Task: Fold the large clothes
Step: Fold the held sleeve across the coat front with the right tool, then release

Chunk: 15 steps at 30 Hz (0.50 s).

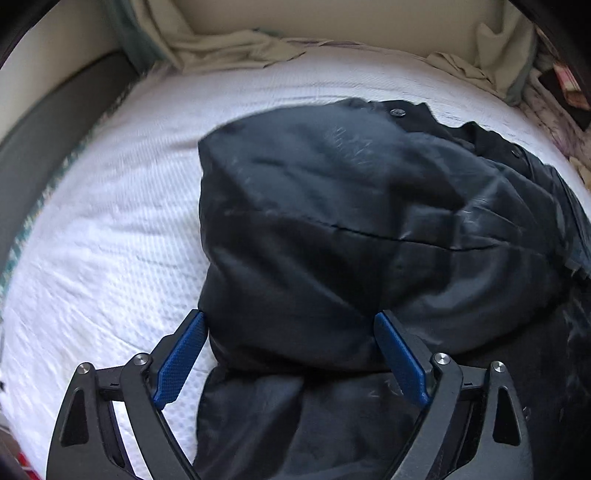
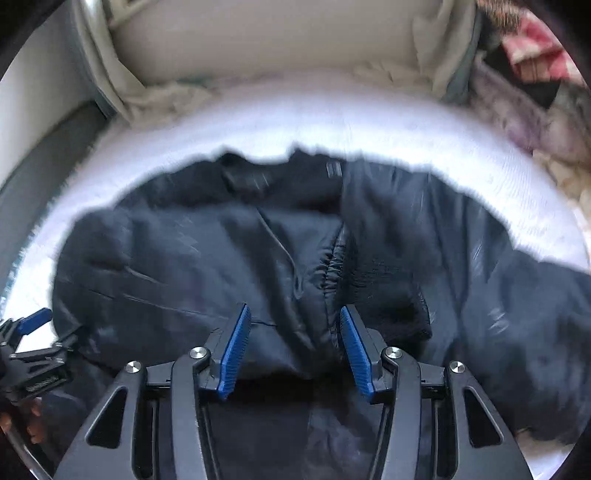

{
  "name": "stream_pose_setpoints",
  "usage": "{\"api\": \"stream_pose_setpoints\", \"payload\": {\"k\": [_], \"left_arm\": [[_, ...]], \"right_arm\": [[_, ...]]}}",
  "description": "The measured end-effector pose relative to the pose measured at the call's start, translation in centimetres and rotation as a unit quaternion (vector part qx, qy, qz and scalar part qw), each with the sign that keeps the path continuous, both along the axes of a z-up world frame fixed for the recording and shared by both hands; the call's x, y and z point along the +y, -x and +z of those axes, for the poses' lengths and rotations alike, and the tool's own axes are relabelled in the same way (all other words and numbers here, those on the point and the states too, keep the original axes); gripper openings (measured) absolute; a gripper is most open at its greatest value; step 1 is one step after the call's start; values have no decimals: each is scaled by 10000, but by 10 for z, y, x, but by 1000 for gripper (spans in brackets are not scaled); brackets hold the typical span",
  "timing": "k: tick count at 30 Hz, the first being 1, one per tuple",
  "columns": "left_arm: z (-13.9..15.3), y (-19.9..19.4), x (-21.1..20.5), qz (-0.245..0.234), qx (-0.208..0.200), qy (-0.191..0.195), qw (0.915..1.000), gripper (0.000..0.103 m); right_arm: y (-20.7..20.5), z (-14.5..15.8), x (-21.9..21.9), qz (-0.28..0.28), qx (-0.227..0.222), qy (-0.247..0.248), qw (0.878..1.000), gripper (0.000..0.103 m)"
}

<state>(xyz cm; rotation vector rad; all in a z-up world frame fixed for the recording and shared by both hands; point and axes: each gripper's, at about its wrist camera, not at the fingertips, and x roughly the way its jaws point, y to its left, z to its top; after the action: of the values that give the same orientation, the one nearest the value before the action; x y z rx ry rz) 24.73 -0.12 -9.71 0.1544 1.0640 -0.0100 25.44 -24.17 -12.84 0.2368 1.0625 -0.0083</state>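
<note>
A dark padded jacket (image 1: 332, 206) lies partly folded on a white mattress (image 1: 110, 240). My left gripper (image 1: 290, 314) points down at its near left corner, jaws wide, with a thick fold of jacket between the blue pads (image 1: 181, 358); the left pad sits at the fabric's edge. In the right wrist view the jacket (image 2: 184, 266) spreads across the mattress (image 2: 406, 125), a black ribbed cuff (image 2: 391, 284) near its middle. My right gripper (image 2: 294, 312) hovers over a ridge of fabric, pads apart and not pressing. The left gripper (image 2: 35, 321) and a hand show at the far left.
Crumpled beige bedding (image 1: 236, 48) bunches along the mattress's far edge under a pale headboard (image 1: 332, 18). A grey bed frame (image 1: 48, 125) runs down the left side. Patterned red and purple cloths (image 2: 532, 74) are piled at the far right.
</note>
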Motion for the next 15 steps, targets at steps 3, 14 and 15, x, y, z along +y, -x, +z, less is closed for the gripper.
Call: {"api": "stream_pose_setpoints", "payload": {"k": [3, 14, 15], "left_arm": [[-4, 0, 0, -34, -20, -33, 10000, 94], [-18, 12, -9, -21, -202, -230, 9995, 94], [-20, 14, -10, -9, -205, -216, 9996, 94]], "right_arm": [[0, -14, 4, 56, 43, 120, 9999, 49], [8, -27, 11, 54, -95, 407, 9991, 54], [7, -27, 13, 52, -89, 476, 9988, 54]]}}
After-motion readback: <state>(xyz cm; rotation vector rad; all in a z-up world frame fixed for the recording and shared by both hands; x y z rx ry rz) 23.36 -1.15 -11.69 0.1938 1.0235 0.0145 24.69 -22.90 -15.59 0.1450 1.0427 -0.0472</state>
